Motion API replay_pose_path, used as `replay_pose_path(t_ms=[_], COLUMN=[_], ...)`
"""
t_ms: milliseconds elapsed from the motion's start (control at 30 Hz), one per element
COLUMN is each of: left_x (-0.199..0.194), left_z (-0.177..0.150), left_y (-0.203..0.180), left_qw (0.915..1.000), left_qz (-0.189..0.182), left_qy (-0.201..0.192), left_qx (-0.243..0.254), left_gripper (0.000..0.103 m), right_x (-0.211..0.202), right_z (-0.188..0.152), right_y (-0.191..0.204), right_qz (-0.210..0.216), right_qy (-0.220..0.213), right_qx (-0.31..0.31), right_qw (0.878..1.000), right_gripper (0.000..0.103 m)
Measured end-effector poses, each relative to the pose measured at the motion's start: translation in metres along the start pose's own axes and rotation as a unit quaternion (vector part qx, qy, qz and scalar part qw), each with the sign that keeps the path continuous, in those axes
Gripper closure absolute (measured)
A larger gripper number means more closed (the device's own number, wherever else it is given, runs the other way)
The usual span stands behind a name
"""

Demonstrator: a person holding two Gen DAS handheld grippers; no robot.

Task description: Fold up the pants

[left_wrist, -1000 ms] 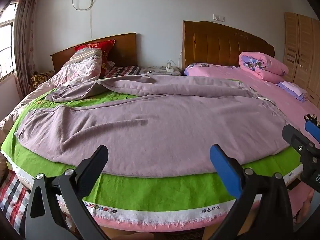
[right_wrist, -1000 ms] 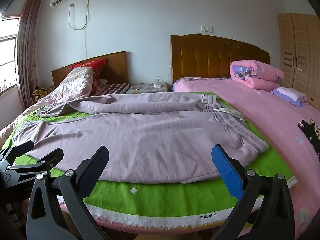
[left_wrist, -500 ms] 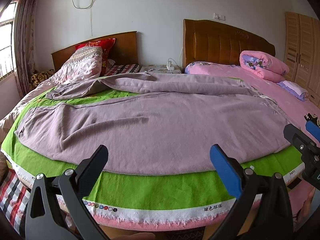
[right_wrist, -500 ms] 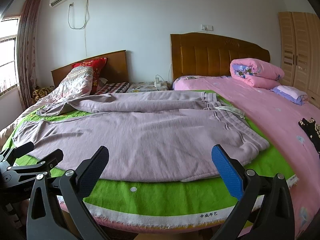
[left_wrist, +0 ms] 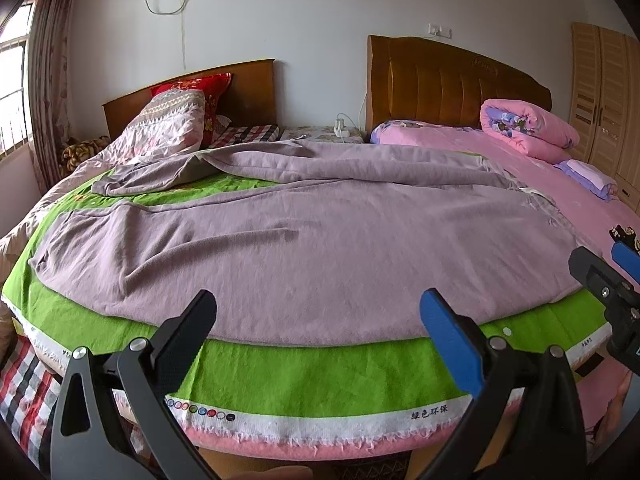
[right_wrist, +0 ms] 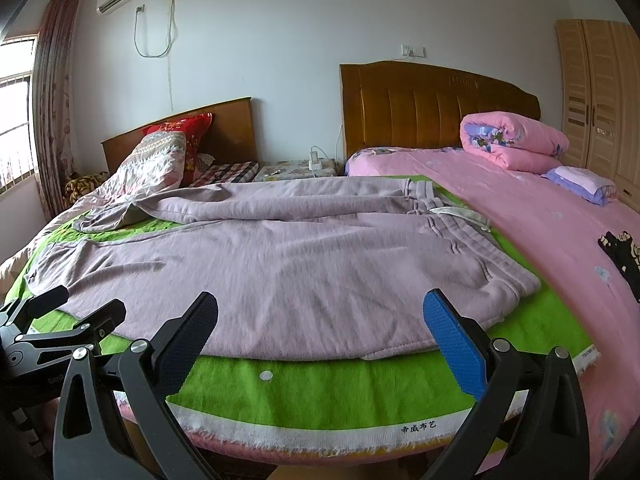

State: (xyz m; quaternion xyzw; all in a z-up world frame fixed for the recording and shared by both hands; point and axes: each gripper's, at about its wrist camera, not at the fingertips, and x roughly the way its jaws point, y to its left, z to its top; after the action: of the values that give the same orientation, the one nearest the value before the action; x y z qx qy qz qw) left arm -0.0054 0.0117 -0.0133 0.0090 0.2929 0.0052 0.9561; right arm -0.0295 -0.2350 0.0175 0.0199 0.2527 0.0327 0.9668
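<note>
So the pants (left_wrist: 304, 240) are lying spread out on the green cloth (left_wrist: 320, 372) at the near edge of the bed (right_wrist: 540, 232), not folded at all yet. Their long axis is running sideways, parallel to that near edge: waistband (right_wrist: 452, 236) toward the right side, leg cuffs trailing off toward the left side. The far leg (left_wrist: 280, 164) is lying rumpled behind the near one, its end flopping toward the far left corner by the pillows (left_wrist: 176, 124).

The person is holding both tools just off the near edge, pointing straight across at the fabric. The left hand-held gripper (left_wrist: 316, 320) is hanging in front of the middle of the near leg, jaws spread wide, gripping nothing. The right hand-held gripper (right_wrist: 320, 320) is doing the same, spread and empty, sitting closer to the waistband end.

My guess: since the pants are lying crosswise, each tool is getting its own end. The right one is clearly nearer the waistband corner, the left one nearer the cuffs. Neither is touching cloth yet, so I'd say a reach forward and down onto the near hem is coming first.
</note>
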Motion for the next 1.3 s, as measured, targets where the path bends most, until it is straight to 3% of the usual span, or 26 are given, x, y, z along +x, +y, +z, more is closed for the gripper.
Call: replay_pose_path(t_ms=[800,1300], left_x=[0.0023,0.0096], left_z=[-0.0013,-0.0008], left_y=[0.0006,0.0006], left_qw=[1.0,0.9994], left_qz=[0.0,-0.002], left_qy=[0.008,0.035], left_qx=[0.001,-0.005], left_gripper=[0.001,0.001], right_x=[-0.0004,0.003], right_z=[-0.003,-0.0069], right_y=[-0.0015,-0.0046], right_qz=[0.0,-0.005], right_qy=[0.004,0.015], right_qx=[0.003,0.003], right_qw=[1.0,1.0], right_gripper=[0.004,0.004])
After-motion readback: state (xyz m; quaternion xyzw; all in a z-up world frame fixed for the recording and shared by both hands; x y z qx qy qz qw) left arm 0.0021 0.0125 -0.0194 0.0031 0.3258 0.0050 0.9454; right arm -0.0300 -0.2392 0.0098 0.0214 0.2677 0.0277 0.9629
